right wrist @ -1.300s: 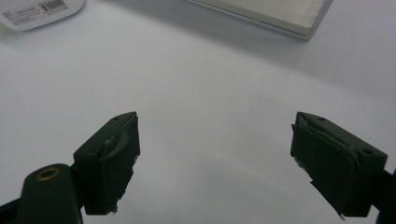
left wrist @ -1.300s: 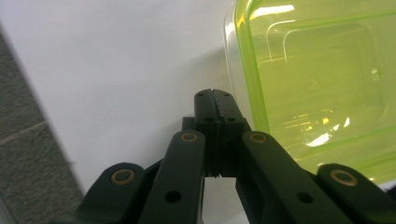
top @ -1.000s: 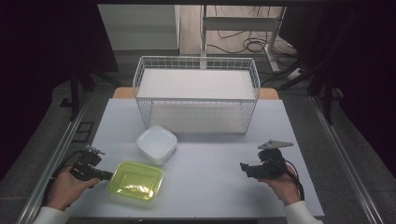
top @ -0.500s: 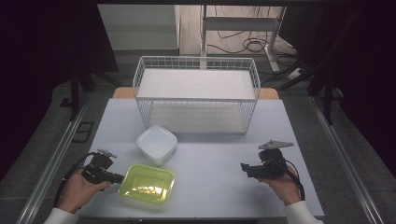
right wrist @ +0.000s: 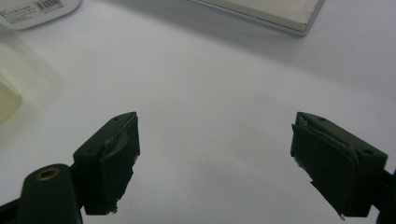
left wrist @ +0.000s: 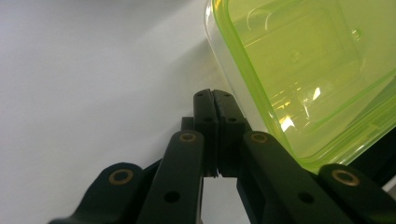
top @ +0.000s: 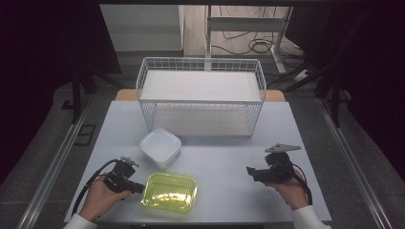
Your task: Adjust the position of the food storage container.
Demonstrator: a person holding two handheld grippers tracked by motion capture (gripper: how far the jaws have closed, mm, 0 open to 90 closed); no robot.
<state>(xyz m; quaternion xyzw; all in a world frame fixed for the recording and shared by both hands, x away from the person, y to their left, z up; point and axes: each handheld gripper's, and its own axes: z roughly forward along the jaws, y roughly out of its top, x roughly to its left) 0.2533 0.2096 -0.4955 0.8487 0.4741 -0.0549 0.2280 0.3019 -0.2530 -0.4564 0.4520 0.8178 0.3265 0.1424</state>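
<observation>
A clear yellow-green container (top: 169,192) lies open side up near the table's front edge, left of centre. My left gripper (top: 138,189) rests at its left rim. In the left gripper view the jaws (left wrist: 213,95) are pressed together with nothing between them, and the container (left wrist: 303,70) lies against their right side. My right gripper (top: 250,171) is held at the front right, pointing left, well apart from the container. Its jaws (right wrist: 215,158) stand wide open over bare table.
A white square container (top: 160,147) sits upside down just behind the green one; its labelled edge (right wrist: 32,11) shows in the right gripper view. A white wire basket (top: 200,101) stands at the back centre. The white table (top: 224,157) lies bare between the grippers.
My left gripper has slid to the right, and the green container has moved right with it, toward the table's middle. The right gripper has stayed put.
</observation>
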